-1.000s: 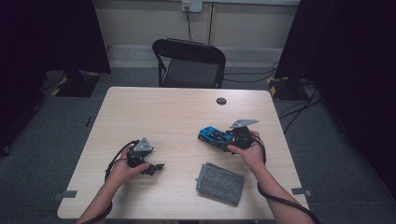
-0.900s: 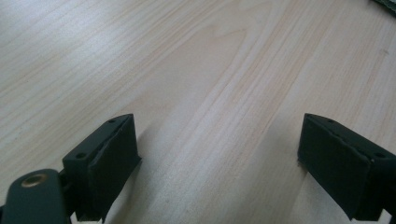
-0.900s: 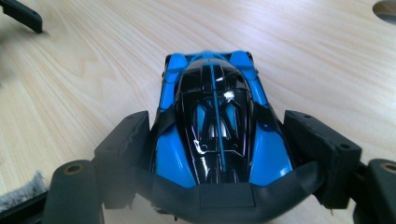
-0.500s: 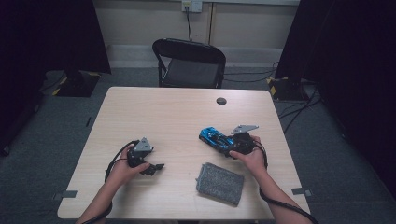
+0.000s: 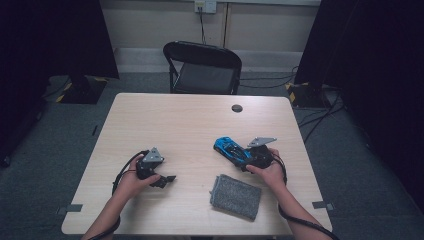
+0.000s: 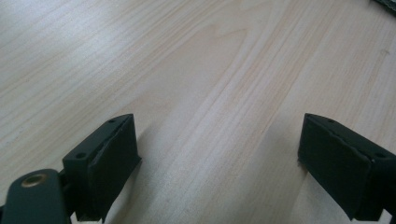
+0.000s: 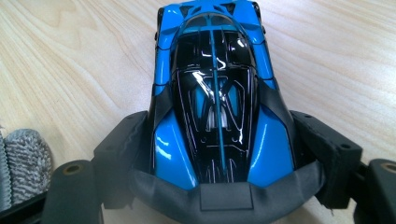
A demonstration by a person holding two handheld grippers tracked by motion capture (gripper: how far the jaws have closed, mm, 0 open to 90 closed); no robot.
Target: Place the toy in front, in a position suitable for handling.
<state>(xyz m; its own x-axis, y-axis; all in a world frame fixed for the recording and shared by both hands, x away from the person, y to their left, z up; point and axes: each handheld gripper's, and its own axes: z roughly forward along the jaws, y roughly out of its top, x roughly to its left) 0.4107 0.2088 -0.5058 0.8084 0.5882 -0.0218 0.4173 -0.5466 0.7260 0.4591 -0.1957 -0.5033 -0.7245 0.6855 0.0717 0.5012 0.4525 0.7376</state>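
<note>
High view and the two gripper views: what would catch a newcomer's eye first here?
The glossy blue and black toy car stands out at once, clamped at its rear sides in the right tool on the right half of the pale wooden table. Just in front of it, near the person's edge, lies a grey folded cloth. The left tool rests open and empty on the table's left side.
</note>
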